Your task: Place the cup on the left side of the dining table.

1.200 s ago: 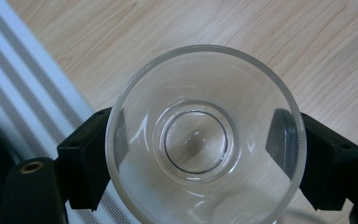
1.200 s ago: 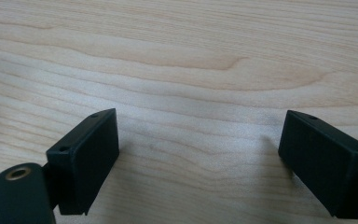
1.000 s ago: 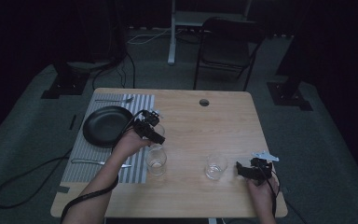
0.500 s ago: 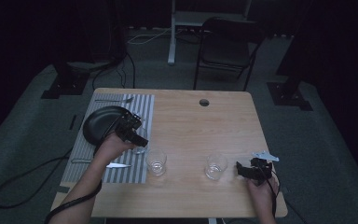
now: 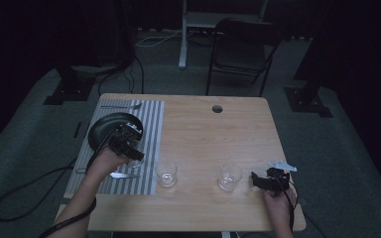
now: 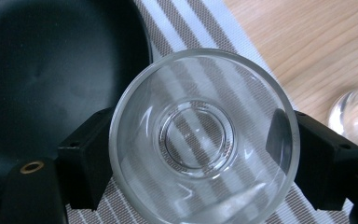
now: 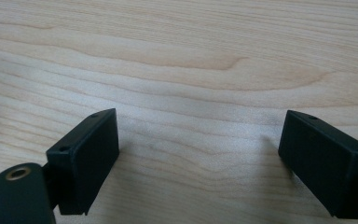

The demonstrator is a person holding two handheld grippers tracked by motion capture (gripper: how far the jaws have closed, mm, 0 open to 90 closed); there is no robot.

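Note:
My left gripper (image 5: 129, 148) hangs over the striped placemat (image 5: 151, 119), close to the black plate (image 5: 101, 131). In the left gripper view its jaws are shut on a clear drinking glass (image 6: 200, 135), one pad on each side of its wall, and I look down into its mouth. The plate (image 6: 51, 70) lies just left of the glass there. My right gripper (image 5: 264, 181) rests low on the bare wood at the table's right front. In the right gripper view its jaws (image 7: 200, 158) stand wide open with nothing between them.
Two more clear glasses stand on the wood near the front, one (image 5: 166, 172) beside the placemat and one (image 5: 229, 176) just left of the right gripper. A fork (image 5: 121, 105) lies at the placemat's far end and a knife (image 5: 119, 174) near its front. A chair (image 5: 243, 47) stands beyond the table.
My left hand has carried the held glass leftward and toward the person, from near the placemat's right edge to beside the black plate. The right gripper and both standing glasses have stayed put.

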